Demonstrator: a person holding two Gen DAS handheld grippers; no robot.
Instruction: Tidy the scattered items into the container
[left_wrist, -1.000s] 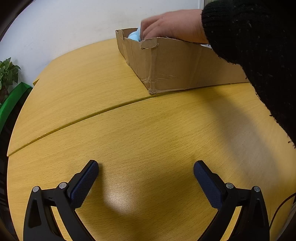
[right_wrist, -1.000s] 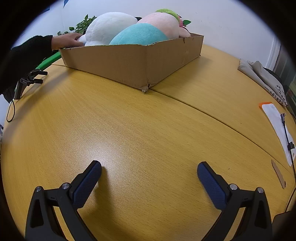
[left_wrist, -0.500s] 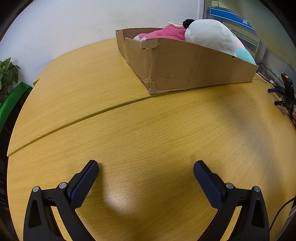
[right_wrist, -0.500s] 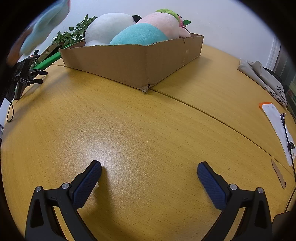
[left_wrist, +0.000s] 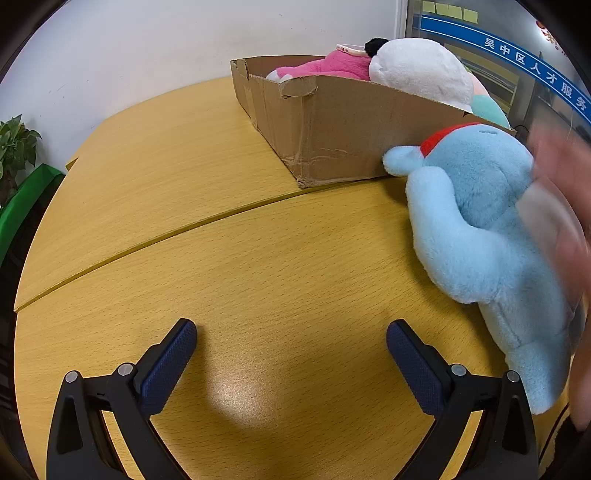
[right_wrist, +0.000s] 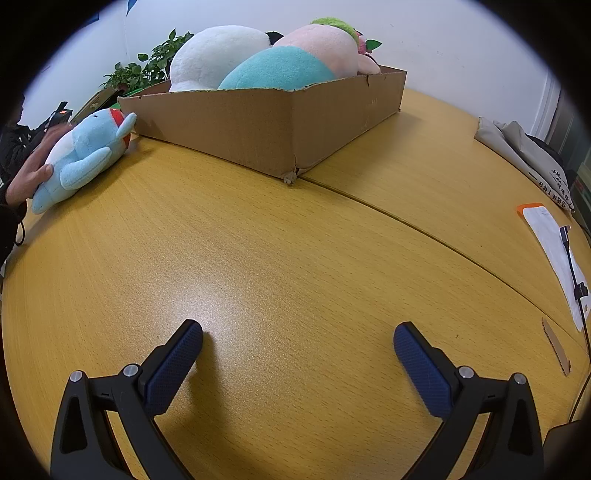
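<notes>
A light blue plush toy (left_wrist: 480, 229) with a red collar lies on the wooden table beside the cardboard box (left_wrist: 351, 133); a bare hand (left_wrist: 561, 206) touches it. It also shows in the right wrist view (right_wrist: 83, 155), left of the box (right_wrist: 266, 125). The box holds a pink plush (left_wrist: 325, 66), a white plush (left_wrist: 417, 70) and a teal-and-pink plush (right_wrist: 280, 70). My left gripper (left_wrist: 291, 347) is open and empty, low over the table, left of the blue plush. My right gripper (right_wrist: 297, 350) is open and empty over bare table.
A potted plant (left_wrist: 14, 147) and a green object stand off the table's left edge. In the right wrist view, a folded cloth bag (right_wrist: 524, 155), a white sheet with orange edge (right_wrist: 550, 236) and a cable lie at the right. A table seam (right_wrist: 406, 221) runs across.
A hand lifted the blue plush out of the box and has set it on the table beside the box. Both grippers stayed still and open.
</notes>
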